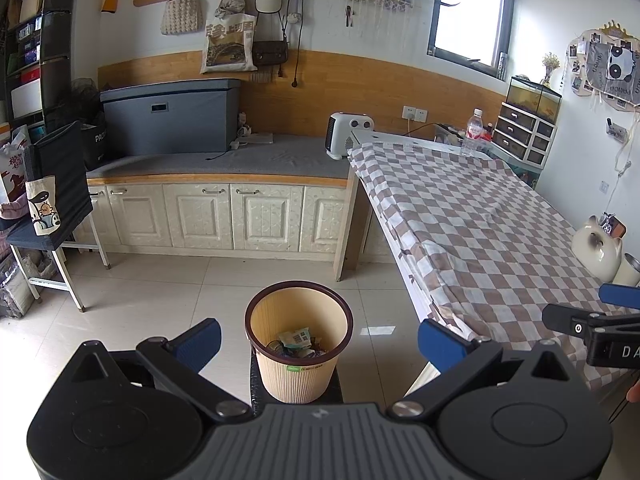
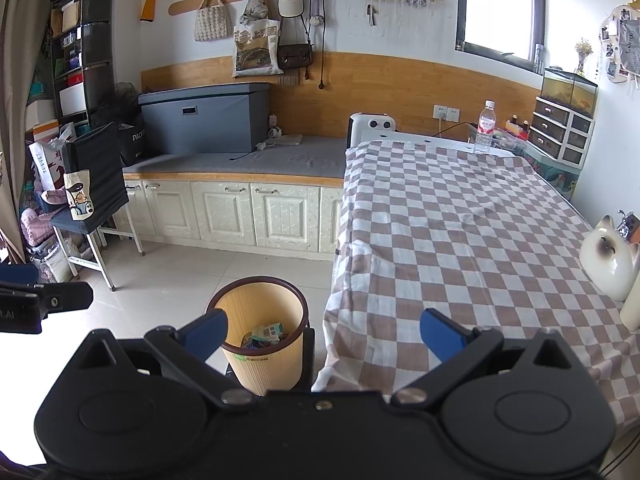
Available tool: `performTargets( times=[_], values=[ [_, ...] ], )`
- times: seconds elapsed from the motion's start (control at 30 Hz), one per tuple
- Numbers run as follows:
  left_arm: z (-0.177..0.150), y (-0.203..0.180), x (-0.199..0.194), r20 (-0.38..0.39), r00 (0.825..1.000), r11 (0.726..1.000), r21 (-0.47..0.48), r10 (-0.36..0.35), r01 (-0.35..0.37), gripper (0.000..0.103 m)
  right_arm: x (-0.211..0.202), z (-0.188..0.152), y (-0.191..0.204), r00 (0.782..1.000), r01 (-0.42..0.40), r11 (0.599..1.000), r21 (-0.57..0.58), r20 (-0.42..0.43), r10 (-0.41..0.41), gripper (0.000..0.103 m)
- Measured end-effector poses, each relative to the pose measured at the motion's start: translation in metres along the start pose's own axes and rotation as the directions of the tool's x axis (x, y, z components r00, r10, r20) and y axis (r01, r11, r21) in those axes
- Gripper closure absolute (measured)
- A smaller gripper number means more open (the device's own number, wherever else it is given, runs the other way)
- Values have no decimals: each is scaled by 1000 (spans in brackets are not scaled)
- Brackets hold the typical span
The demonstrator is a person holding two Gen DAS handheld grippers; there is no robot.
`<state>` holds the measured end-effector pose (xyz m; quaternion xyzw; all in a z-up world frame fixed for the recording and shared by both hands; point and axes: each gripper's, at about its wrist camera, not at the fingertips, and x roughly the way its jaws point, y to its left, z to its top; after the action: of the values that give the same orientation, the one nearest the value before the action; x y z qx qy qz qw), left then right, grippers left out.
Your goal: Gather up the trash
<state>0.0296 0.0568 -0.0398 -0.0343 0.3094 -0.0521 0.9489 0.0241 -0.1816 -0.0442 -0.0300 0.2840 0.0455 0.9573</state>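
Observation:
A beige ribbed waste bin (image 1: 298, 364) with a dark rim stands on a black stool beside the table, holding wrappers and other trash (image 1: 298, 342). My left gripper (image 1: 320, 340) hangs open just above and in front of the bin, nothing between its blue pads. In the right wrist view the same bin (image 2: 262, 354) sits low left of centre with trash (image 2: 266, 334) inside. My right gripper (image 2: 324, 334) is open and empty over the table's near left corner. The right gripper's tip (image 1: 592, 320) shows at the left view's right edge.
A table under a brown-and-white checked cloth (image 2: 460, 248) fills the right. A water bottle (image 2: 484, 128) stands at its far end, a ceramic cat (image 2: 610, 258) at the right edge. White cabinets (image 1: 224, 216), a grey box (image 1: 172, 116), a heater (image 1: 348, 134) line the back wall. Tiled floor (image 1: 160, 304) lies left.

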Motion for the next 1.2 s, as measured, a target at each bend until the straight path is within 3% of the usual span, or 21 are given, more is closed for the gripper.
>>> performTargets(
  times=[1.2],
  values=[
    [-2,2,-2,1,1000,1000,1,-1,1,0,-3,-1,4,1000,-1,1000,0,0,1,0]
  ],
)
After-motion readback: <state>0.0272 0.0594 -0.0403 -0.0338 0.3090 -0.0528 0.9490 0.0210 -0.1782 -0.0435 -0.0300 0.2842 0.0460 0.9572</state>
